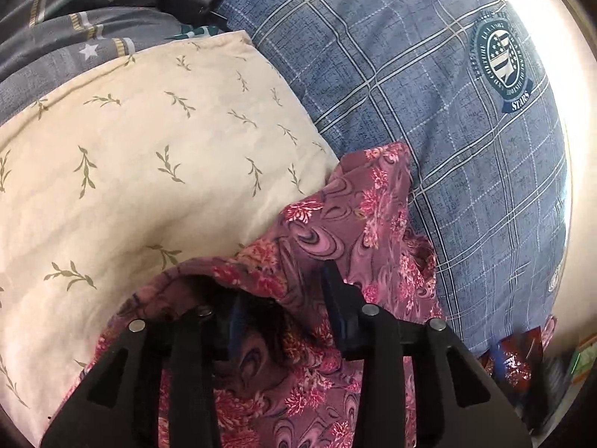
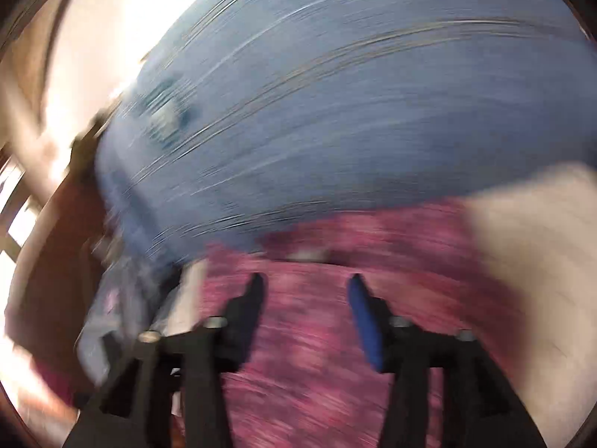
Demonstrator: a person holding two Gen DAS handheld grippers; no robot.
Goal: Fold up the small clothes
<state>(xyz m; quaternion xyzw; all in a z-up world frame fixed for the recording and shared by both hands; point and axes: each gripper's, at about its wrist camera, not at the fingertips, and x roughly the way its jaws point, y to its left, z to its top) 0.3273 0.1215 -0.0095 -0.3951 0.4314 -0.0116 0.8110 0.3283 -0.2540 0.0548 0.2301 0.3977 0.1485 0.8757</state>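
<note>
Our left tongs (image 1: 283,298) grasp the pink flowered cloth (image 1: 335,224) beside a cream pillow (image 1: 149,149), while our right tongs (image 2: 304,283) hover released above it.

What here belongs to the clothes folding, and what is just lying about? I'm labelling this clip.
Job: pink floral garment, left tool, right tool.

Lying about: cream leaf-print pillow, blue plaid cover, grey star-print bedding, snack packets.

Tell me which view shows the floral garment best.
The left wrist view: the floral garment is sharp there, its pink flower print clear, draped over the left gripper and lying against the cream pillow. The right wrist view shows it only as a motion-blurred pink smear beneath the right gripper.
</note>
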